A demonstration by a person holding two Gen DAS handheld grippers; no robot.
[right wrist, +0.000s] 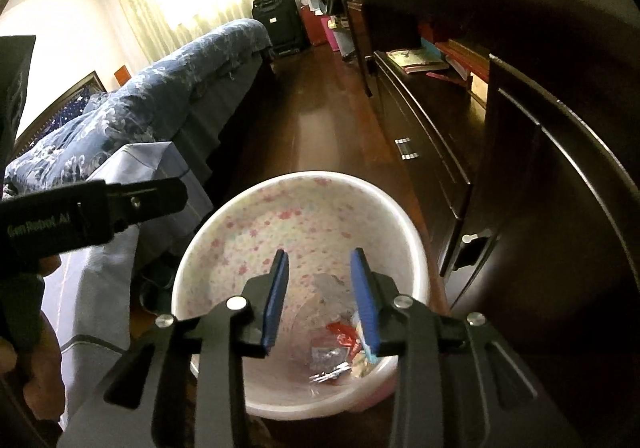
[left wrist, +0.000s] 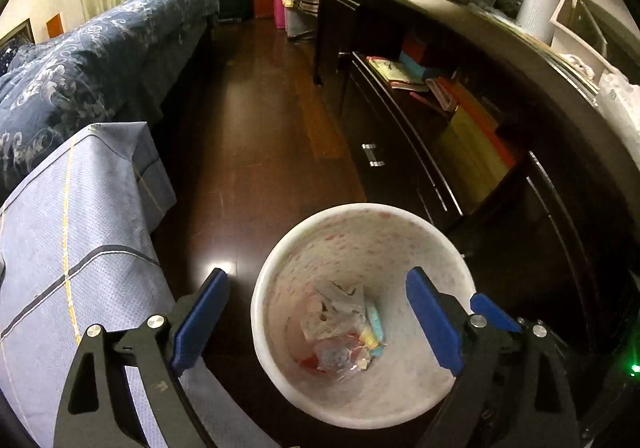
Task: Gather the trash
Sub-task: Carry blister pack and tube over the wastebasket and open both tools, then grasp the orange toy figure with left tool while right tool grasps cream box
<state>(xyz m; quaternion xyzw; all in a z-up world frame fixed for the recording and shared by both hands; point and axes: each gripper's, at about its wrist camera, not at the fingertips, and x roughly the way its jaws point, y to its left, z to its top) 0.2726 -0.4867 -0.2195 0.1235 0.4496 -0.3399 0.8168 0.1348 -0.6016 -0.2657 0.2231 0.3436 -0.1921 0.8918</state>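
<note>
Left to right: cloth-covered table (left wrist: pixel 76 216) with no litter visible on it. Left gripper (left wrist: pixel 316 322) spread wide, empty, over the bin (left wrist: pixel 360 210) on the dark floor (left wrist: pixel 256 120). Wrappers (left wrist: pixel 344 332) already lie at its bottom. Right gripper (right wrist: pixel 320 300) half open, also empty, above the bin. Looks like drop-off done; more trash, if any, is out of view.
</note>
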